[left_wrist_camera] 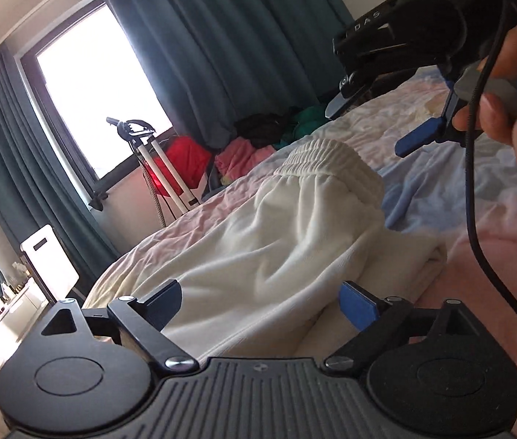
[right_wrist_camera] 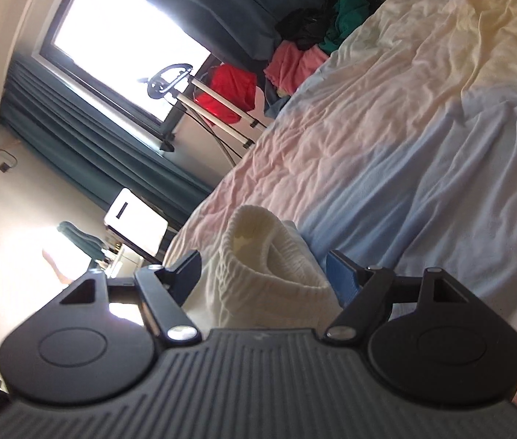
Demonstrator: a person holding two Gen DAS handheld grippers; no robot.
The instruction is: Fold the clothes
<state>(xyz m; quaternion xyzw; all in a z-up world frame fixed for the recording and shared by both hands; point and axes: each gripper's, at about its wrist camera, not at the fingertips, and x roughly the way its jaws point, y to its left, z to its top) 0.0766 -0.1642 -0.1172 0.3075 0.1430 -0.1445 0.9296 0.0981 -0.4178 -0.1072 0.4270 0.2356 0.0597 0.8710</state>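
White pants (left_wrist_camera: 258, 241) with a ribbed elastic waistband (left_wrist_camera: 317, 155) lie folded on the bed. My left gripper (left_wrist_camera: 262, 305) is open, its blue pads spread on either side of the near part of the pants. My right gripper (right_wrist_camera: 263, 274) is open with the waistband end (right_wrist_camera: 258, 252) between its pads; the jaws are apart. In the left wrist view the right gripper (left_wrist_camera: 397, 124) hangs in a hand above the bed to the right of the waistband, clear of the cloth.
The bed sheet (right_wrist_camera: 404, 139) is pastel pink, blue and yellow, and wrinkled. A pile of red, pink, green and black clothes (left_wrist_camera: 251, 142) lies at the far edge by teal curtains. A garment steamer stand (left_wrist_camera: 148, 161) stands by the window.
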